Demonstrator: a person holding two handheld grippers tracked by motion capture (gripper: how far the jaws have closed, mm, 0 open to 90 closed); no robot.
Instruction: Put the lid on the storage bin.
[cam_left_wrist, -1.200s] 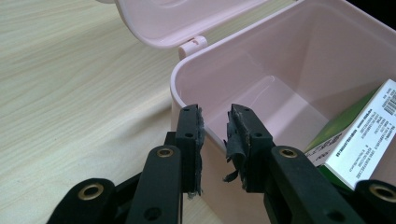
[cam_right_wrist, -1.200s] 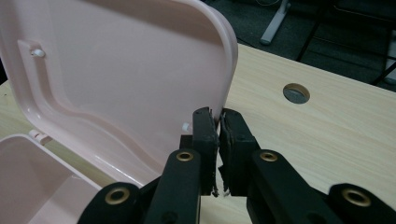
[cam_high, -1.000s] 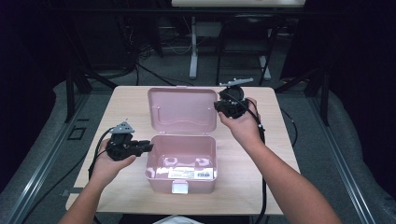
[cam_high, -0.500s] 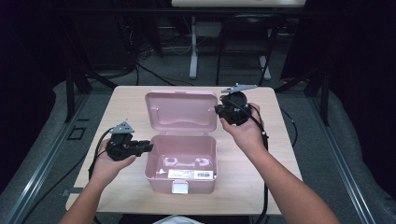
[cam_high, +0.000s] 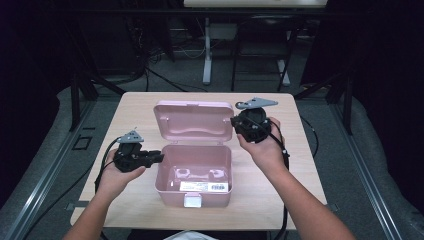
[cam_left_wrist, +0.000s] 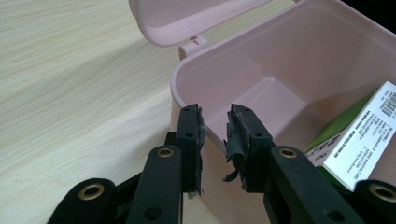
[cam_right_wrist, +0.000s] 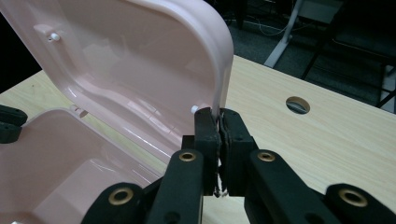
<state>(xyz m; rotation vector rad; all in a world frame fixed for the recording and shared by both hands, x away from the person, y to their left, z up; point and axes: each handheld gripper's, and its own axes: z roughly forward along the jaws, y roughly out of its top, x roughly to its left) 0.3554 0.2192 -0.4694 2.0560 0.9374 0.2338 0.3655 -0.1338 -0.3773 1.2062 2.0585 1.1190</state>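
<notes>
A pink box (cam_high: 194, 175) sits open near the middle of the table (cam_high: 295, 185), its lid (cam_high: 194, 121) raised at the back and its long axis running across the table. The right gripper (cam_right_wrist: 219, 122) pinches the lid's side edge between pressed-together jaws. The left gripper (cam_left_wrist: 215, 128) straddles the box's left rim, its jaws slightly spread with the wall between them; whether they touch it is unclear. The left gripper view shows a white and green carton (cam_left_wrist: 362, 135) lying inside the box. The right gripper view shows a round hole (cam_right_wrist: 298, 105) in the tabletop.
</notes>
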